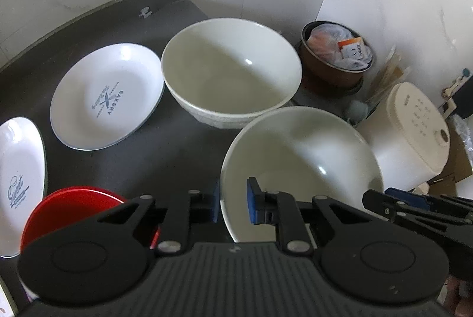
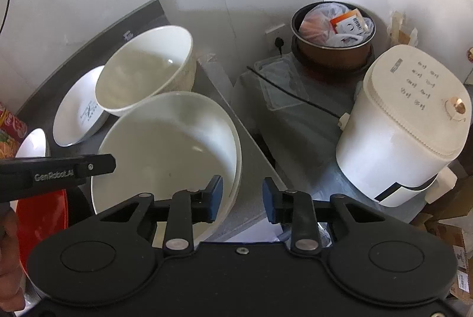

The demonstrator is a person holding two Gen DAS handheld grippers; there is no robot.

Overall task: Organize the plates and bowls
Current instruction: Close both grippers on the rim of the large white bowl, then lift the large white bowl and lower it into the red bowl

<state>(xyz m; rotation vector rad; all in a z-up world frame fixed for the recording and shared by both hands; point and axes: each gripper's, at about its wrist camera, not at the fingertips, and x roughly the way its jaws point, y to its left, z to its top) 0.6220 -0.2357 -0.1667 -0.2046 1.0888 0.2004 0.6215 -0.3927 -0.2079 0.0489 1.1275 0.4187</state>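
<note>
A near white bowl (image 1: 301, 157) (image 2: 165, 145) sits on the dark counter (image 1: 165, 145). My left gripper (image 1: 235, 203) is open and straddles its left rim, one pad outside and one inside. My right gripper (image 2: 242, 198) is open across the bowl's right rim, and its pads stand apart from the rim. Behind stands a second, deeper white bowl (image 1: 230, 68) (image 2: 142, 74). To the left lie a "Bakery" plate (image 1: 106, 98) (image 2: 79, 113), a "Sweet" plate (image 1: 20, 184) (image 2: 32, 144) and a red bowl (image 1: 68, 207) (image 2: 41, 216).
A white rice cooker (image 1: 408, 139) (image 2: 405, 122) stands right of the counter's edge. Behind it is a brown pot (image 1: 334, 80) (image 2: 334, 57) stuffed with bags. Tiled walls close the back and right. A hand (image 2: 9, 258) shows at the lower left.
</note>
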